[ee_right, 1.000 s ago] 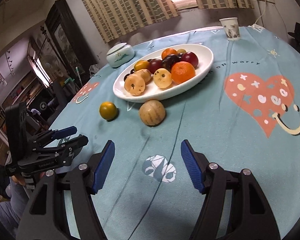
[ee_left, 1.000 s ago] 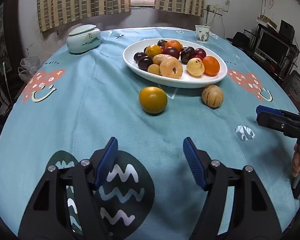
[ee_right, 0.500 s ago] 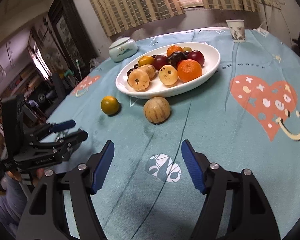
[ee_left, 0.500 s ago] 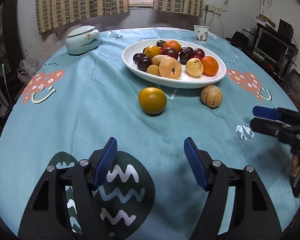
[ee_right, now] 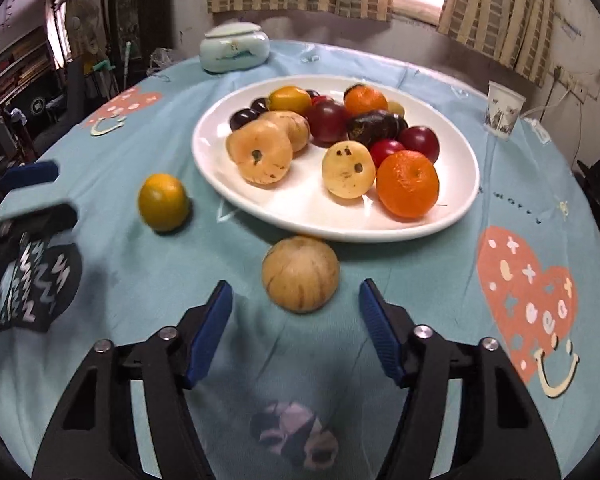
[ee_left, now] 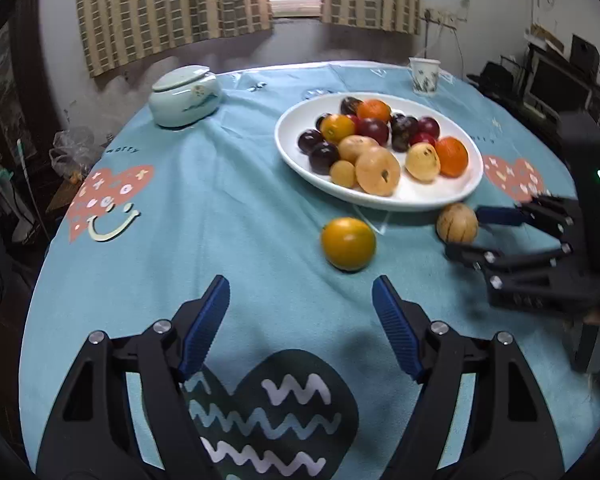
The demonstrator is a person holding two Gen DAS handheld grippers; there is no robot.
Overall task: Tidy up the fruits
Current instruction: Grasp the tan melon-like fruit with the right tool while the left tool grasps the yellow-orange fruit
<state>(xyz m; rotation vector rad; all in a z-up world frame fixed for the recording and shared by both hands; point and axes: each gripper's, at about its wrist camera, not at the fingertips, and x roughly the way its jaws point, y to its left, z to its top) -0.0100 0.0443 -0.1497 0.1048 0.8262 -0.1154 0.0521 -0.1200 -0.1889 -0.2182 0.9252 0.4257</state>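
A white oval plate holds several fruits: plums, oranges and pale yellow fruits. A tan striped fruit lies on the teal cloth just in front of the plate. A yellow-orange fruit lies to its left. My right gripper is open, its fingers just short of the tan fruit on either side. My left gripper is open and empty, a little short of the yellow-orange fruit.
A pale green lidded jar stands at the far left of the round table. A paper cup stands at the far right. Furniture and electronics crowd the room beyond the table's edge.
My right gripper has moved forward and left up to the tan fruit. My left gripper has edged forward toward the yellow-orange fruit. Both stay open.
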